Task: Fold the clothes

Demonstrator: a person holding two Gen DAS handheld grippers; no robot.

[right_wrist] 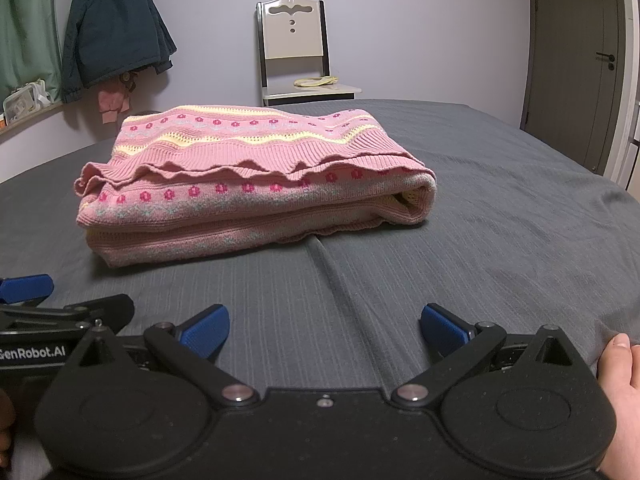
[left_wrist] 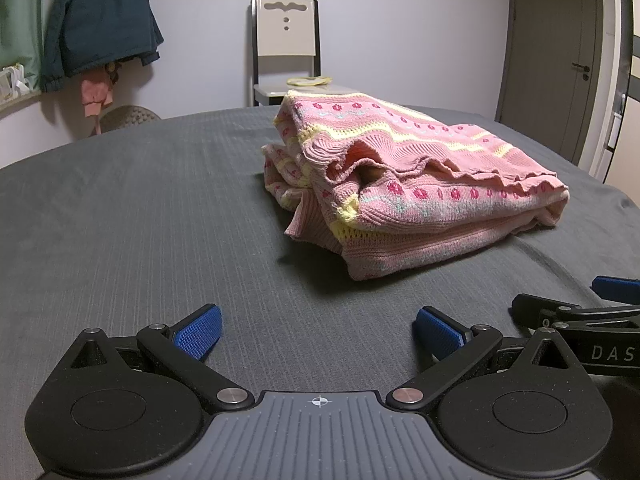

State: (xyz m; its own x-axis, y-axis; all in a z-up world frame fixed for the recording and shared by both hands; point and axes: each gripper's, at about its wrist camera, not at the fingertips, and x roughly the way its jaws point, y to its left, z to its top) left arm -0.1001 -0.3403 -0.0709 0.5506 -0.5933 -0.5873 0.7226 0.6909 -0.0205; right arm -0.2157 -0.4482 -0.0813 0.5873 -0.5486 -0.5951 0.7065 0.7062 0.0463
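Both tools are parked low at the near edge of the bed (right_wrist: 500, 208), side by side, and holding nothing. My left tool (left_wrist: 319, 332) has its blue pads spread wide apart, and my right tool (right_wrist: 325, 330) is the same, jaws apart over bare grey sheet, with my hand (right_wrist: 618, 396) showing at about 4 o'clock in the right wrist view. Up ahead is the pink knit sweater (right_wrist: 256, 184), lying on the bed well clear of both tools: roughly 1 o'clock from the left tool, 11 o'clock from the right. It already looks folded into a chunky rectangle with the scalloped hem on top, so I'd guess the folding on this piece is basically done. The layers bulge a bit on the left tool's side, though, so the stack isn't super flat. If anything's left, I'd say it's a tidy-up: reach in with both tools, press or tuck that loose edge, maybe square the bundle. Knit is floppy, so a pinch that's too shallow could drag the top layer off. Further back at 12 o'clock there's a chair (right_wrist: 294, 52) against the wall, and a dark jacket (right_wrist: 116, 28) hanging at around 10 o'clock.
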